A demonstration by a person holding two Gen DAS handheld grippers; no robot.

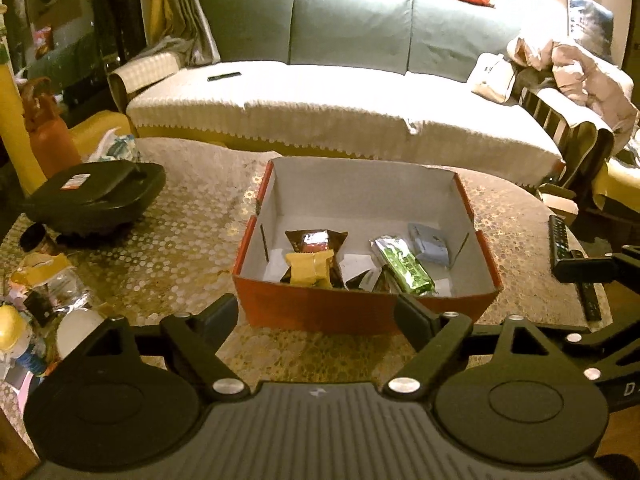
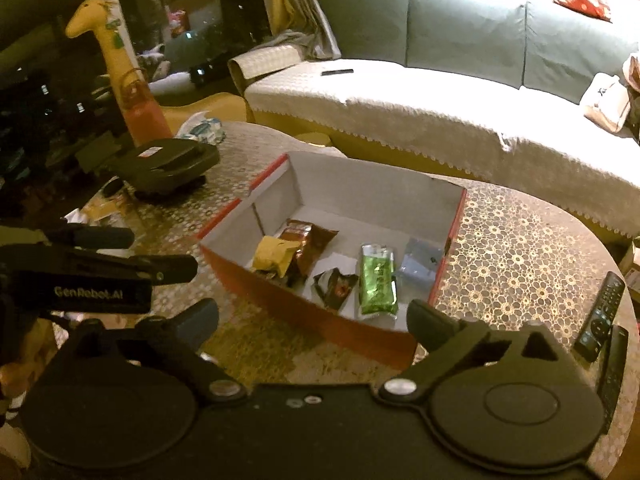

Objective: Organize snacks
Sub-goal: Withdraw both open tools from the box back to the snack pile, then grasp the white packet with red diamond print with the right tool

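Black and rubbery, the pads of my left gripper (image 1: 316,320) stand wide apart with nothing between them; they hang just in front of the near wall of the box. My right gripper (image 2: 314,320) is the same: released, empty, its two fingers spread on both sides of the box's near corner without touching it.

The box (image 1: 476,216) is one red carton, white inside, without lid, and it stands on the table (image 1: 192,240) with the flowered cloth. Inside it I count five snacks. At the left one yellow packet (image 1: 310,268) lies on top of one brown packet (image 1: 316,238). In the middle, low against the near wall, is one dark crumpled wrapper (image 2: 336,286). Beside it lies one green foil bar (image 1: 404,266), and at the far right one pale blue packet (image 1: 430,244), touching the right wall.

On the cloth to the right of the box I see two remote controls (image 2: 600,316), side by side. To the left stands one black lidded appliance (image 1: 96,192), and nearer to me a heap of loose things which I cannot count well. Behind the table is one long sofa (image 1: 352,36).
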